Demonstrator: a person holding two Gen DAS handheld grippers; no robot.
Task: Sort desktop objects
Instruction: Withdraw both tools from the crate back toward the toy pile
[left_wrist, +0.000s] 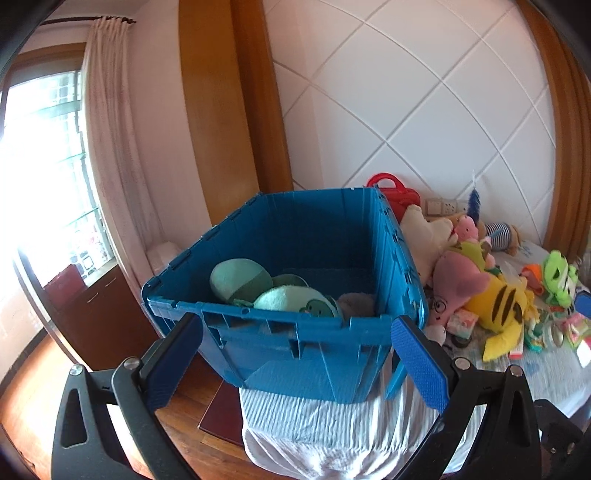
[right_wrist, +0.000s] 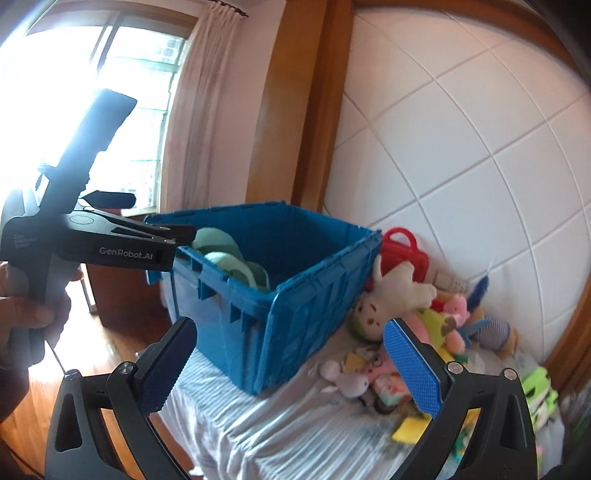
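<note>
A few green plush toys (left_wrist: 258, 288) lie in the blue bin (left_wrist: 295, 332). Many toys (left_wrist: 491, 295) remain outside it. Both tools, left tool (left_wrist: 297, 354) and right tool (right_wrist: 291, 365), gape wide and empty.

Black left tool (right_wrist: 173, 236) — white "GenRobot.AI" lettering, silver screws, blue ribbed pads (left_wrist: 421, 363) — bare-skinned hand (right_wrist: 33, 314).

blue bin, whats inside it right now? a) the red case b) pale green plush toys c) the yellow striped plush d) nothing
b: the blue bin holds pale green plush toys, while the yellow striped plush lies outside on the table and the red case sits behind the bin.
</note>
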